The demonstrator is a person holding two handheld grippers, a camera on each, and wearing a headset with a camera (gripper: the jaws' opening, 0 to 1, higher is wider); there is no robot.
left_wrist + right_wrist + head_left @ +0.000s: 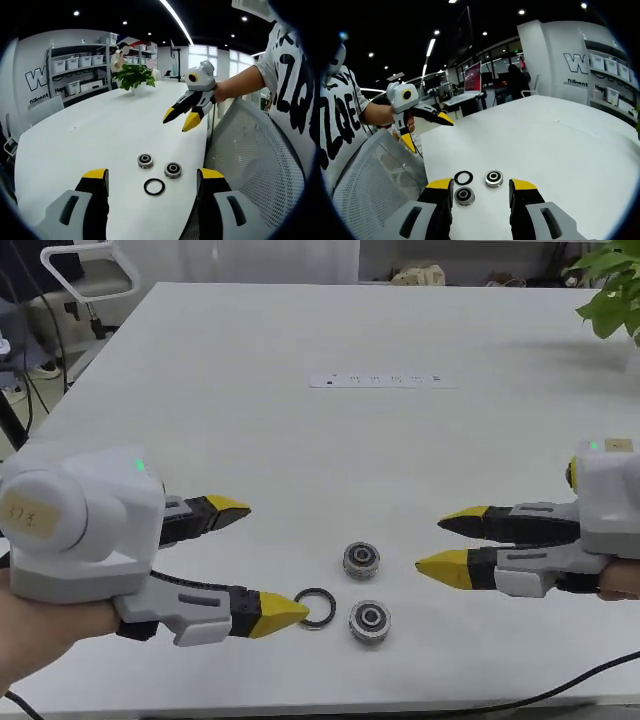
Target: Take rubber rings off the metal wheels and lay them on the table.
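Two small metal wheels lie flat near the front of the white table. A loose black rubber ring lies on the table just left of the nearer wheel. My left gripper is open, hovering left of the ring, its lower jaw tip almost over the ring's edge. My right gripper is open, hovering right of the wheels. In the left gripper view the ring and both wheels sit ahead of the jaws. In the right gripper view the wheels and ring lie just beyond the jaws.
A white power strip lies mid-table. A green plant stands at the far right corner. A black cable runs along the front edge. A mesh chair stands close to the table's near side.
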